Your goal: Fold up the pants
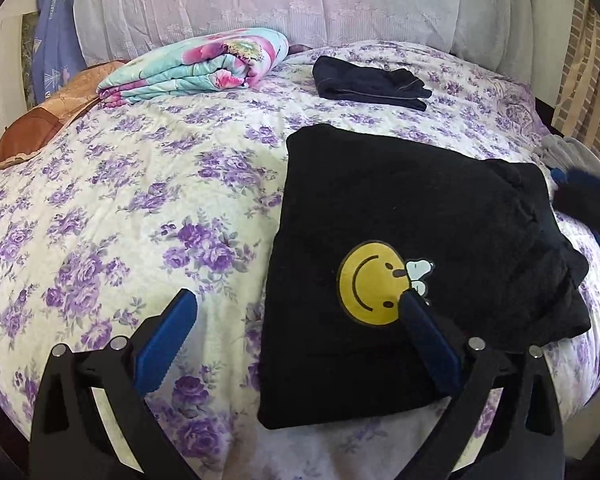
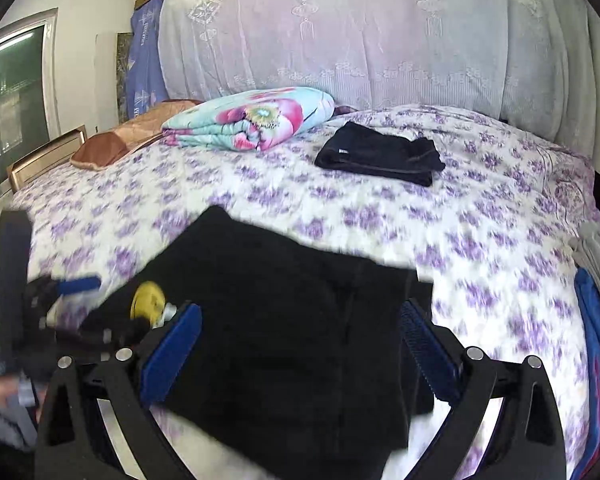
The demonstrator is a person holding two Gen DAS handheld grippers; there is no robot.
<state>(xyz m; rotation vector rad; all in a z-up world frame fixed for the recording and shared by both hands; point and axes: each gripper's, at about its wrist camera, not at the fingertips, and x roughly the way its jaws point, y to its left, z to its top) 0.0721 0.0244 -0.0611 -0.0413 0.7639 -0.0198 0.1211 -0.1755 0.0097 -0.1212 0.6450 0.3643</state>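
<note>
The black pants (image 1: 412, 248) with a yellow smiley patch (image 1: 370, 284) lie folded into a rectangle on the floral bedspread (image 1: 120, 220). My left gripper (image 1: 300, 312) is open above their near left edge, its right finger over the patch. In the right wrist view the pants (image 2: 284, 320) lie under my open right gripper (image 2: 302, 324), which holds nothing. The left gripper (image 2: 76, 284) shows blurred at the left of that view, and the right gripper (image 1: 588, 196) shows blurred at the right edge of the left wrist view.
A second folded dark garment (image 1: 370, 82) lies farther back on the bed. A folded floral quilt (image 1: 204, 64) and a brown pillow (image 1: 40, 128) sit at the back left. Grey and blue clothes (image 2: 598, 280) lie at the bed's right edge. A lace-covered headboard (image 2: 340, 40) stands behind.
</note>
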